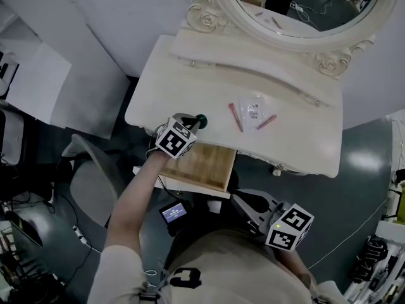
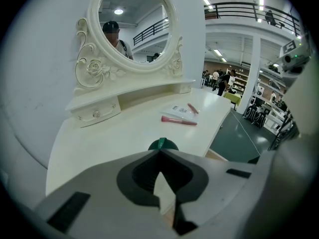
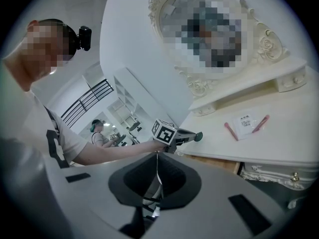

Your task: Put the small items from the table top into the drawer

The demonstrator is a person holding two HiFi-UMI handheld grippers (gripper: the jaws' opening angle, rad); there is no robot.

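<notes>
My left gripper (image 1: 197,123) hovers over the front edge of the cream dressing table (image 1: 190,87), shut on a small green round item (image 1: 202,119) that sticks out past its tips. In the left gripper view the green item (image 2: 162,144) peeks over the closed jaws. Below it the drawer (image 1: 205,170) stands pulled out, with its wooden bottom showing. On the table top lie two pink sticks (image 1: 235,116) (image 1: 266,121) and a clear packet (image 1: 255,108). My right gripper (image 1: 235,199) hangs low beside my body, shut and holding nothing.
An oval mirror (image 1: 304,5) in a carved frame rises at the table's back, above a low shelf with small knobbed drawers (image 2: 94,114). A grey chair (image 1: 95,176) stands left of the open drawer. Dark floor surrounds the table.
</notes>
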